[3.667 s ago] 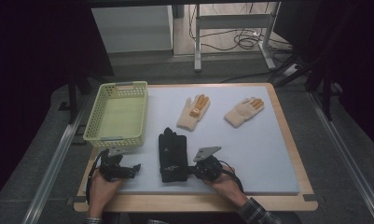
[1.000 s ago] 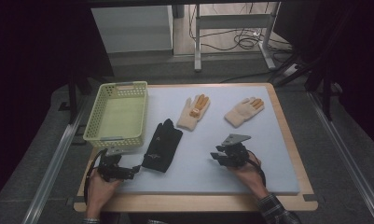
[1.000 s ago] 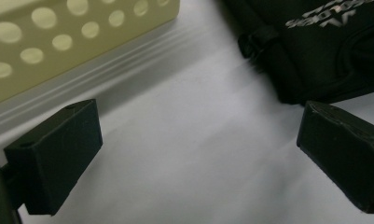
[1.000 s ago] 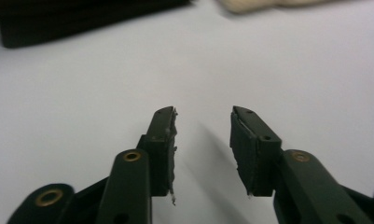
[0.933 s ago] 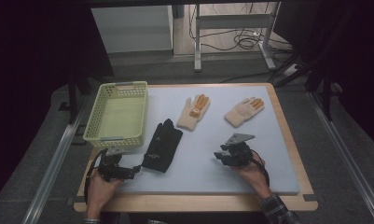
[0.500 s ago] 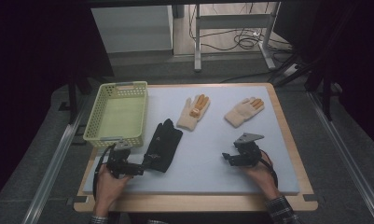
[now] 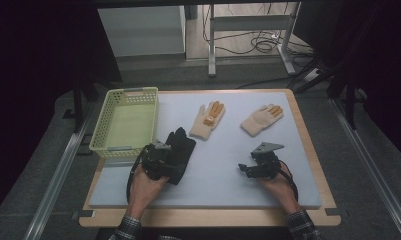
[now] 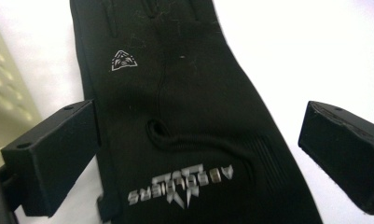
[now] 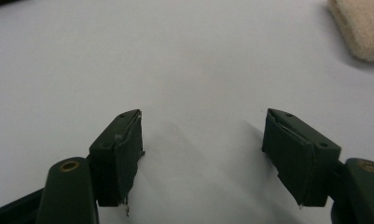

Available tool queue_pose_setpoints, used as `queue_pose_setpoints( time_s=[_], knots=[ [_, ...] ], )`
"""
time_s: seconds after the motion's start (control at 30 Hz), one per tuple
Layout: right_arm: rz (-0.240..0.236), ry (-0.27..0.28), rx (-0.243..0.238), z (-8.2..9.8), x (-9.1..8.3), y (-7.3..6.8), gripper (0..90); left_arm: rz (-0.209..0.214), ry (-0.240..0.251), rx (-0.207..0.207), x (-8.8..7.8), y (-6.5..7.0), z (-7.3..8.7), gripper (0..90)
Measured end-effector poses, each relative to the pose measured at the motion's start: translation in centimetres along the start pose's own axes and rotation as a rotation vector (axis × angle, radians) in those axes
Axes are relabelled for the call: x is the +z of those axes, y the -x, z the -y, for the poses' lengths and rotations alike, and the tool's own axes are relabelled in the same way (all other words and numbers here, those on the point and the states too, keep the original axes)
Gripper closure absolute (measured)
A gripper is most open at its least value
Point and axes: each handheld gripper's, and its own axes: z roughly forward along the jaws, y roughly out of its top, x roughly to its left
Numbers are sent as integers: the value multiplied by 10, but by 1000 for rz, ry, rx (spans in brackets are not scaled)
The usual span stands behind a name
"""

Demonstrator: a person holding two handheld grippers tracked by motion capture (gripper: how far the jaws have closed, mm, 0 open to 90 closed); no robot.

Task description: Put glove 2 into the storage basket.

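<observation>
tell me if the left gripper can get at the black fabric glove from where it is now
Probably yes: the left gripper has its jaws open on either side of the black fabric glove, with nothing between.

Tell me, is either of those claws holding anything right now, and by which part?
Nothing is held. The left gripper straddles the black glove near its cuff, fingers apart. The right gripper is open over the mat.
</observation>
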Motion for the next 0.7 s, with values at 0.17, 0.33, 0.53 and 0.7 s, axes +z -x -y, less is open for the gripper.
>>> queue_pose_setpoints(
  time_s=[0.17,0.33,0.53,0.7],
  knots=[
    [-2,1,2,0,0,0,282,-70,-50,-14,17,2,-2,0],
    [4,-2,-7,0,0,0,281,-90,-76,13,26,7,4,0],
    [5,-1,-8,0,0,-1,281,-92,-120,-41,28,-1,0,0],
    [5,-2,-8,0,0,-1,281,-78,-124,-62,29,1,2,0]
  ],
)
